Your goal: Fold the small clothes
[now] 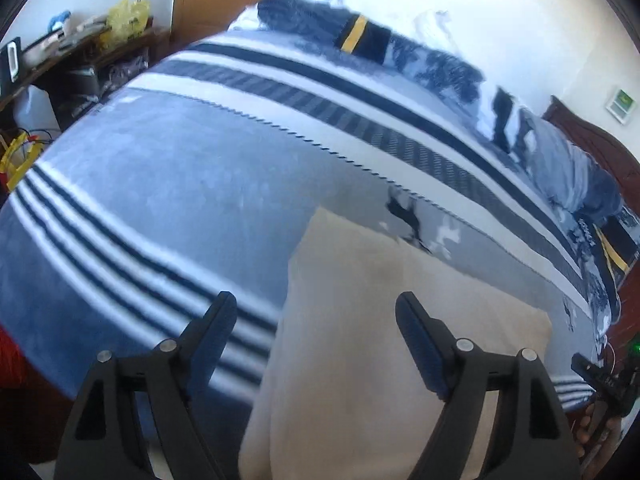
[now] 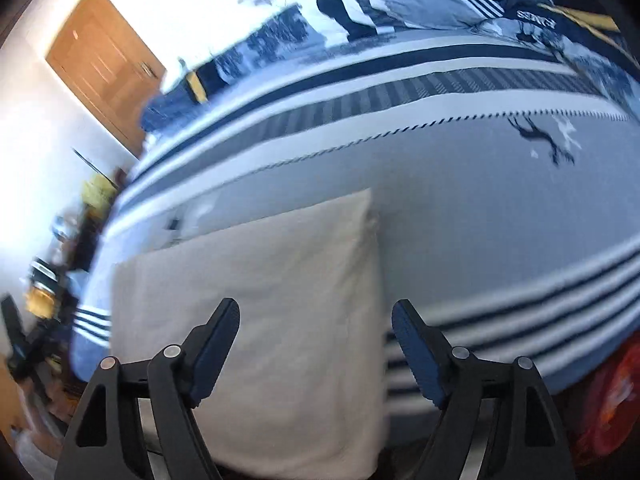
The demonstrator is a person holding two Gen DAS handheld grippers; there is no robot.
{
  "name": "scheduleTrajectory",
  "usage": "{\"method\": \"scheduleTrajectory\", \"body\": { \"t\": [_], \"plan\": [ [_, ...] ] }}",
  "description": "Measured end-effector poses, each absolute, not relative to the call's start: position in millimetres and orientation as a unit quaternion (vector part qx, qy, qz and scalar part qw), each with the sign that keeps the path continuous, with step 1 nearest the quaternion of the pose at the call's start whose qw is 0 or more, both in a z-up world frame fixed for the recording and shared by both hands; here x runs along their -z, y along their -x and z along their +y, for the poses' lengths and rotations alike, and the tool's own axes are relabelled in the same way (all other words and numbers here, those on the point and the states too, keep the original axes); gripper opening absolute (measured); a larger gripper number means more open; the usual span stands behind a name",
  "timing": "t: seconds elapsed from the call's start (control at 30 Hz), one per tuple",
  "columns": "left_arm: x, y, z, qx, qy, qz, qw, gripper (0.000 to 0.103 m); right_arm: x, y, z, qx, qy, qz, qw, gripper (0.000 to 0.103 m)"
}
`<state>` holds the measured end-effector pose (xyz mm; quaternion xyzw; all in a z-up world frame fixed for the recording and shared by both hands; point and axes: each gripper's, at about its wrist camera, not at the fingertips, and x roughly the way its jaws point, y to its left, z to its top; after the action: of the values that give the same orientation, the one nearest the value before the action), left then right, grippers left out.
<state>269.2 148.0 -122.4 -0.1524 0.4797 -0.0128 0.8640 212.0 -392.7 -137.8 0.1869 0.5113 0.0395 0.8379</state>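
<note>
- Two black fingers with blue pads sit closest in each view. The left gripper has its fingers spread wide apart and holds nothing.
- So does the right gripper: fingers apart, nothing between them.
- One small cream-coloured cloth lies flat on the blue and white striped blanket, at the near edge of the bed. It looks like a neat rectangle, maybe folded over already, but I cannot tell how many layers it has.
- From the left view, the cloth sits under the right finger and to the right of the dark blue stripes near the bed's edge.
- From the right view, the cloth's right edge runs between the two fingers.
- My guess at the step: both claws hang over the cloth, ready to grab it for a fold.
- Next, each claw would need to go down to a near corner of the cloth and pinch just that layer, not the blanket below.
- Count: two grippers, one cream cloth, one blanket, one brown wooden door far back.
- Both pictures are a bit blurry.
</note>
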Motion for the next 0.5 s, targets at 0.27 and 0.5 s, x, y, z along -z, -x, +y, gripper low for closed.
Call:
{"method": "scheduleTrajectory", "body": {
  "t": [0.27, 0.5],
  "plan": [
    [170.8, -360.6, 157.5, 0.007, 0.208, 0.527, 0.824, 0.069, 192.4, -298.6, -419.6, -0.083, -0.247, 0.546, 0.796, 0.055],
    [172.2, -364.1, 160.0, 0.043, 0.235, 0.509, 0.827, 0.002, 216.1, -315.1, -423.1, -0.089, -0.293, 0.549, 0.778, 0.006]
  ]
}}
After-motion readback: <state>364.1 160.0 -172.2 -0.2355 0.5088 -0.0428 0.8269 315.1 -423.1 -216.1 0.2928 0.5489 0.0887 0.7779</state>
